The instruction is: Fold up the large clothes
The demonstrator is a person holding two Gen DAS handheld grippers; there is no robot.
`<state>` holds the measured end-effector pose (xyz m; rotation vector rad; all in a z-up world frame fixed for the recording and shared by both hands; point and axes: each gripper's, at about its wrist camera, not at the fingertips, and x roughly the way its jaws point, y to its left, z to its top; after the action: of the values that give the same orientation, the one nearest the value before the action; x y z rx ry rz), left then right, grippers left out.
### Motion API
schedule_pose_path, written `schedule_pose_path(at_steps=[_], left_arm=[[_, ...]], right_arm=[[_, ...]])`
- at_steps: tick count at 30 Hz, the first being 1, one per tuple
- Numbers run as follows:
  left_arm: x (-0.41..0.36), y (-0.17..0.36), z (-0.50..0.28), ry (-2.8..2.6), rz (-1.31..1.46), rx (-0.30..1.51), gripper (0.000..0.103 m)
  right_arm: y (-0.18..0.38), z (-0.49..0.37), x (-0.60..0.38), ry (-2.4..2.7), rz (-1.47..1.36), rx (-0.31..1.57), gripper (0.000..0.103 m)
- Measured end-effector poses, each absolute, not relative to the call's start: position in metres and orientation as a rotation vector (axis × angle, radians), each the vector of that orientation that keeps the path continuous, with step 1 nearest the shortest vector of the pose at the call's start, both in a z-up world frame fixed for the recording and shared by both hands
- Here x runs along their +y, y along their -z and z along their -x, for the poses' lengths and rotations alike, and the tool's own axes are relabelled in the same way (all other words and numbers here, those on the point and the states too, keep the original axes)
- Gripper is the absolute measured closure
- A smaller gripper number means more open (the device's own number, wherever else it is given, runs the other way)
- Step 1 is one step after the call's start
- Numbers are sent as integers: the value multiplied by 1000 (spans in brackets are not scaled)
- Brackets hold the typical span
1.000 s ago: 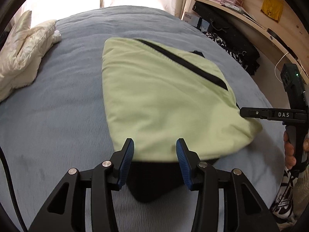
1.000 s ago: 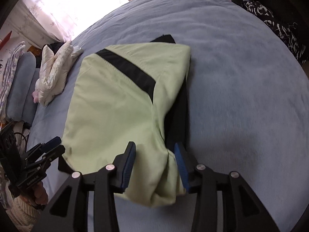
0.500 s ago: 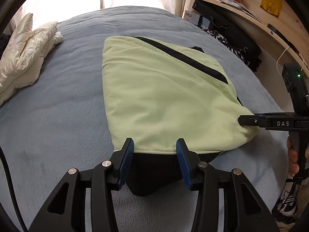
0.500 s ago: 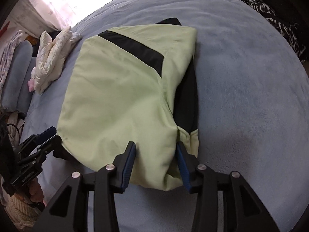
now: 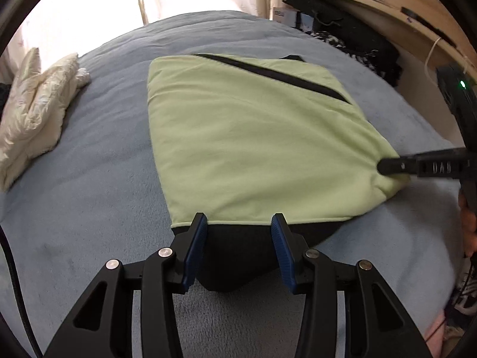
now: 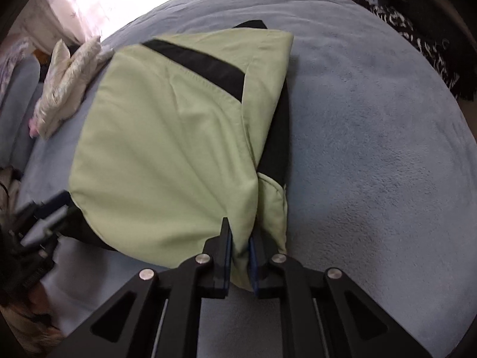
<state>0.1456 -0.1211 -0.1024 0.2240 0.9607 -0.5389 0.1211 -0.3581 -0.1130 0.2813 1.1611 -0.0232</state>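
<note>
A light green garment (image 5: 253, 143) with a black stripe and black lower layer lies folded on the bed. My left gripper (image 5: 238, 220) is open at its near edge, its blue pads (image 5: 195, 238) astride the black fabric (image 5: 238, 253) without pinching it. The right gripper (image 6: 240, 235) has its jaws closing on the garment's (image 6: 164, 155) bunched green corner, and the pads press on the cloth. The left wrist view shows that right gripper (image 5: 384, 167) at the garment's right corner. In the right wrist view the left gripper (image 6: 56, 205) is blurred at the lower left.
A grey-blue blanket (image 5: 89, 194) covers the bed. A white padded garment (image 5: 35, 113) lies folded at the far left. Dark and patterned clothes (image 5: 357, 47) pile up beside the bed under a wooden shelf (image 5: 372, 6). A hand (image 5: 468, 223) holds the right gripper's handle.
The right gripper's jaws have closed onto the green corner, which now bunches between the pads. The left gripper keeps its place and width.
</note>
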Motion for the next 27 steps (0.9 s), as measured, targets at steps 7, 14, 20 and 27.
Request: schedule_pose_path(at_steps=[7, 14, 20, 27], left_arm=[[-100, 74, -204, 560, -67, 993, 59], [-109, 91, -287, 496, 3, 1061, 59], [-120, 107, -318, 451, -10, 1047, 59], [-123, 118, -314, 423, -61, 1023, 56]], right_arm=[[67, -144, -387, -2, -408, 1059, 51], [91, -236, -418, 75, -508, 1027, 51], [108, -270, -411, 102, -392, 1048, 100], [133, -268, -422, 175, -328, 1061, 99]])
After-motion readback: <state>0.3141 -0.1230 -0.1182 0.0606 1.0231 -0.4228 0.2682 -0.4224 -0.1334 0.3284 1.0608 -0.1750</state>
